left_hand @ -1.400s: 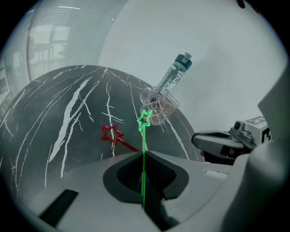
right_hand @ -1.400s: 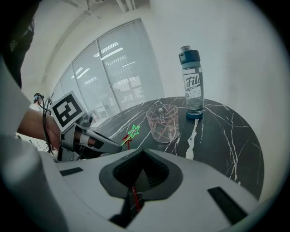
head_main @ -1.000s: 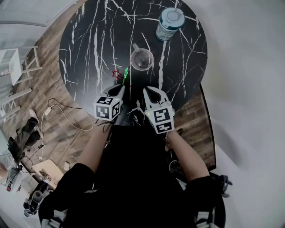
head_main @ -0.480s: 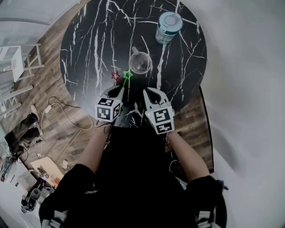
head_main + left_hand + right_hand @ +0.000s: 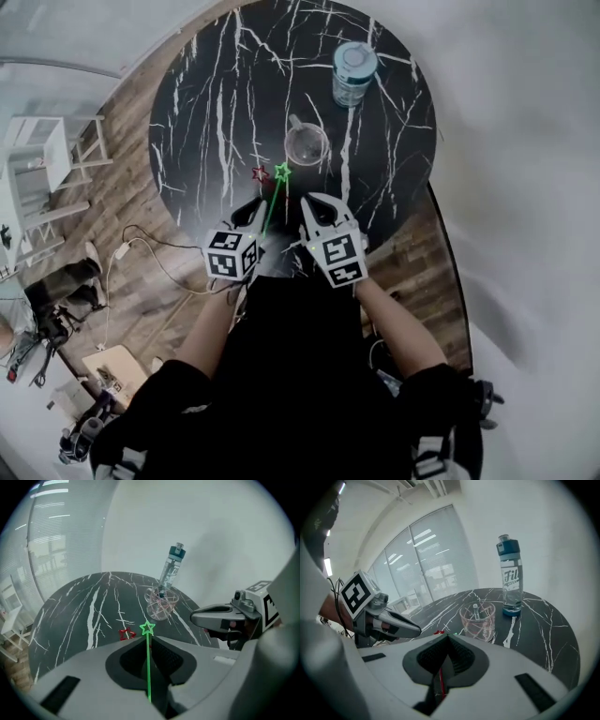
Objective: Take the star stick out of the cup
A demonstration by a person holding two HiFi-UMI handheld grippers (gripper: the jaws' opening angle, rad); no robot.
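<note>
Where a second ago the green star stick [image 5: 274,204] was turning its star edge-on to the head view, the star is now facing up flat, as it already was half a second ago. The stick is staying fully out of the cup [image 5: 307,146], with its star hanging near the cup at about 7 o'clock and not touching it. Both hands are keeping to the 6 o'clock edge of the round worktop [image 5: 206,112], and the whole worktop is sitting a little further toward 1 o'clock in the frame than before.

The left tongs [image 5: 254,209] are pinching the lower end of the green stick with the jaws pressed together. The shaft is running straight out of the seam between them up to the star. The right tongs [image 5: 312,203] are also closing tight, and a thin red line is showing in their slot. That is probably the shaft of the red star stick [image 5: 260,173], though the head view is not showing that shaft clearly. The red star is sitting just beside the green one, at its 9 o'clock. The bottle [image 5: 354,73] is standing upright at 1 o'clock of the cup, near the far edge.
</note>
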